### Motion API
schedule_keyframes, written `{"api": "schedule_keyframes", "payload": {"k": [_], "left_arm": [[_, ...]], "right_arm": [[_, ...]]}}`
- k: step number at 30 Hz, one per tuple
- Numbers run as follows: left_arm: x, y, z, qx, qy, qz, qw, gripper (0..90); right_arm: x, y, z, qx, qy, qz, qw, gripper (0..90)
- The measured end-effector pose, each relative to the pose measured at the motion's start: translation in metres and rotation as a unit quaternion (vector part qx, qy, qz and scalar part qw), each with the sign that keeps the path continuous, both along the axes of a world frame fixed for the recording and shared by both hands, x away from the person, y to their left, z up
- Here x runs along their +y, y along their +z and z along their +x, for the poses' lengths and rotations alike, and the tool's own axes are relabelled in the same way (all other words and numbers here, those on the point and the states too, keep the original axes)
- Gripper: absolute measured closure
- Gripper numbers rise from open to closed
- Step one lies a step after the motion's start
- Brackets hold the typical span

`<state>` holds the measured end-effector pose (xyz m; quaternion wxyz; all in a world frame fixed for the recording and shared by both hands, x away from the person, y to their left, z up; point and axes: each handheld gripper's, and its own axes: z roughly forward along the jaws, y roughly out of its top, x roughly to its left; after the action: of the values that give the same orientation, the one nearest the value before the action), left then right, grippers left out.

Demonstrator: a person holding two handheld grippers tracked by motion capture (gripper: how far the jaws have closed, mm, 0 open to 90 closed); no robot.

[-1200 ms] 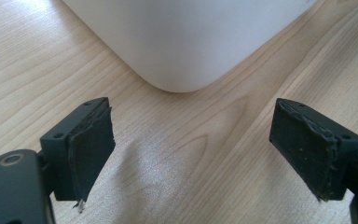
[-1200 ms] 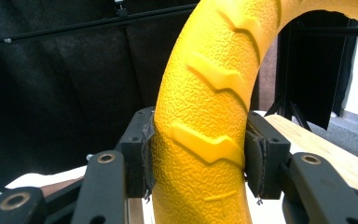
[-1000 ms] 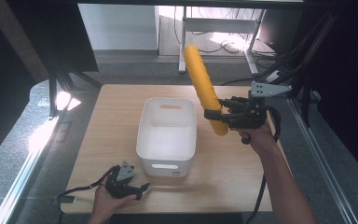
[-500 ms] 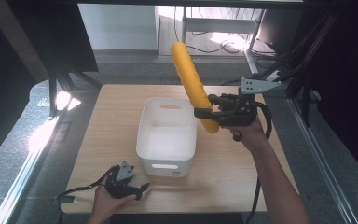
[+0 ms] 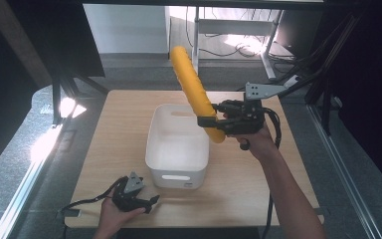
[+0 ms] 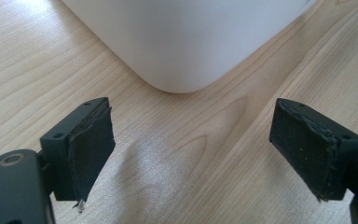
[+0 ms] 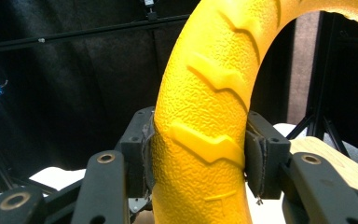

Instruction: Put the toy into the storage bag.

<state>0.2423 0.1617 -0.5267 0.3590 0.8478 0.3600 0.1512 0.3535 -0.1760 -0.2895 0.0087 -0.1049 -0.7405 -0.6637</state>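
The right gripper [image 5: 210,124] is clamped on a long yellow foam roller [image 5: 195,92], its jaws pressed against both sides of the tube near the lower end. The roller is held in the air, tilted, with its lower tip over the right rim of the white bin [image 5: 178,144] and its upper end leaning up and away past the far edge of the desk [image 5: 119,134]. In the right gripper view the yellow foam roller [image 7: 200,121] has a pebbled skin with raised zigzag ridges; a small raised mark sits low on it, too faint to read as a letter. I can make out no brand or label on it.

The white bin stands near the middle of the desk, open at the top and with nothing visible inside, with a slot handle in its near wall and another in its far wall. It bears no writing that I can see.

The left gripper [image 5: 151,201] rests at the near edge of the desk, toward the left corner, just beside the bin's near left corner. In the left gripper view its jaws stand wide apart with only bare wood between them, and the rounded corner of the white bin [image 6: 186,42] lies just ahead, not touching the pads [image 6: 91,154].
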Motion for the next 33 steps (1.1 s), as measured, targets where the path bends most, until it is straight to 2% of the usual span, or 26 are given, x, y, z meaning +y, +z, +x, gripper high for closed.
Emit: {"api": "schedule_keyframes", "payload": {"k": [18,33], "left_arm": [[0.0,0.0,0.0,-0.001,0.001,0.001,1.0,13.9],[0.0,0.0,0.0,-0.001,0.001,-0.001,1.0,13.8]], "right_arm": [[0.025,-0.011,0.003,0.008,0.025,-0.012,0.9996,51.0],[0.034,-0.027,0.001,0.031,0.044,-0.02,0.9983,51.0]]}}
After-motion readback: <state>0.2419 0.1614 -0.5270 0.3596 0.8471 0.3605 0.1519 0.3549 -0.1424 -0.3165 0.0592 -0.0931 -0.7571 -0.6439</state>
